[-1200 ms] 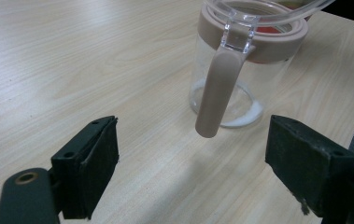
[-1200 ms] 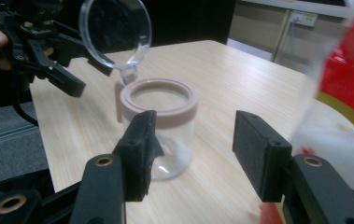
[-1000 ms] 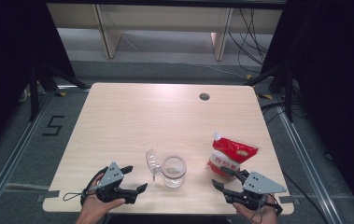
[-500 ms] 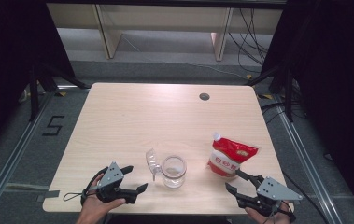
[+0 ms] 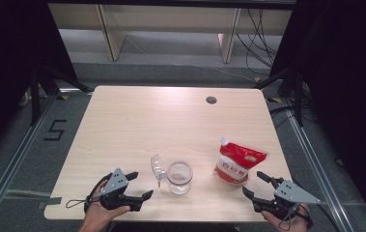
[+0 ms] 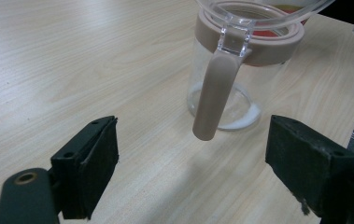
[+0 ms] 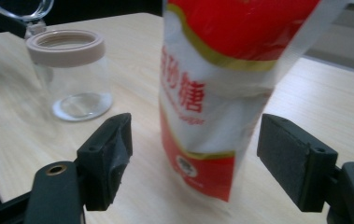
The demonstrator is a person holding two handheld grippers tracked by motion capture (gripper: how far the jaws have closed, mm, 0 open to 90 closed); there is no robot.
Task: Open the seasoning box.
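Observation:
A clear glass jar (image 5: 179, 177) with a beige rim stands near the table's front edge, and its hinged clear lid (image 5: 157, 167) is tipped open to the left. To its right a red and white sugar pouch (image 5: 238, 163) stands upright. My left gripper (image 5: 142, 184) rests open left of the jar, a short way off. In the left gripper view the jar (image 6: 240, 70) and its beige latch (image 6: 214, 98) lie just ahead of the gripper (image 6: 193, 172). My right gripper (image 5: 252, 182) is open below the pouch. Its jaws have just been opening, and the pouch (image 7: 212, 93) stands just ahead of their gap, untouched by the gripper (image 7: 195, 158). The jar (image 7: 69, 74) is off to its left.
The light wooden table (image 5: 137, 125) has a dark cable hole (image 5: 211, 100) at the back right. A "5" mark (image 5: 55, 130) is on the floor to the left. Shelf legs and cables stand beyond the far edge, and black curtains hang on both sides.
The right gripper has drawn back from the pouch toward the front right corner, and its jaws have widened. The left gripper, the jar and the pouch have stayed where they were.

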